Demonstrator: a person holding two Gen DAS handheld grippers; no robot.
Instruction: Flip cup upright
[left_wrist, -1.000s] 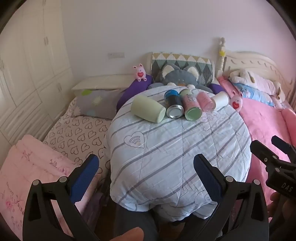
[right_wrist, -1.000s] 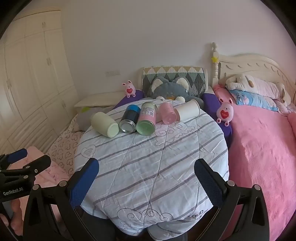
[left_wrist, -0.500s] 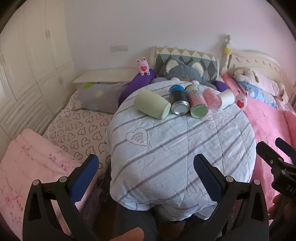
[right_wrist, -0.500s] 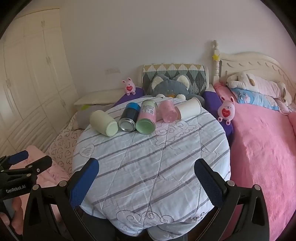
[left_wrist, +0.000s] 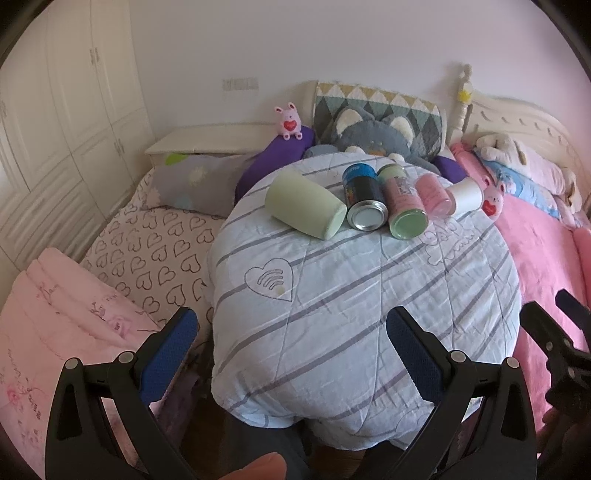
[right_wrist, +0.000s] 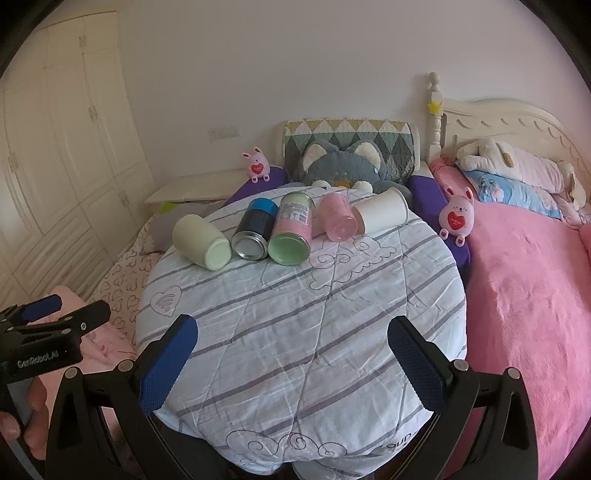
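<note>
Several containers lie on their sides in a row at the far edge of a round table under a striped quilt (left_wrist: 362, 295) (right_wrist: 303, 314). From the left: a pale green cup (left_wrist: 304, 208) (right_wrist: 201, 242), a dark can with a blue cap (left_wrist: 364, 203) (right_wrist: 255, 232), a pink and green can (left_wrist: 402, 206) (right_wrist: 291, 230), a pink cup (left_wrist: 434, 194) (right_wrist: 336, 218) and a white paper cup (left_wrist: 465, 195) (right_wrist: 382, 210). My left gripper (left_wrist: 291, 350) is open and empty over the table's near edge. My right gripper (right_wrist: 291, 354) is open and empty there too.
A grey plush cat (left_wrist: 373, 136) (right_wrist: 340, 166) sits behind the cups. A pink bed (right_wrist: 524, 288) lies to the right. A heart-print mattress (left_wrist: 147, 251) and folded pink blanket (left_wrist: 55, 317) lie to the left. White wardrobes (right_wrist: 62, 147) line the left wall.
The left view has shifted so the table and cups sit lower and slightly right in frame. The right view has moved a little closer. Both grippers stay open.
</note>
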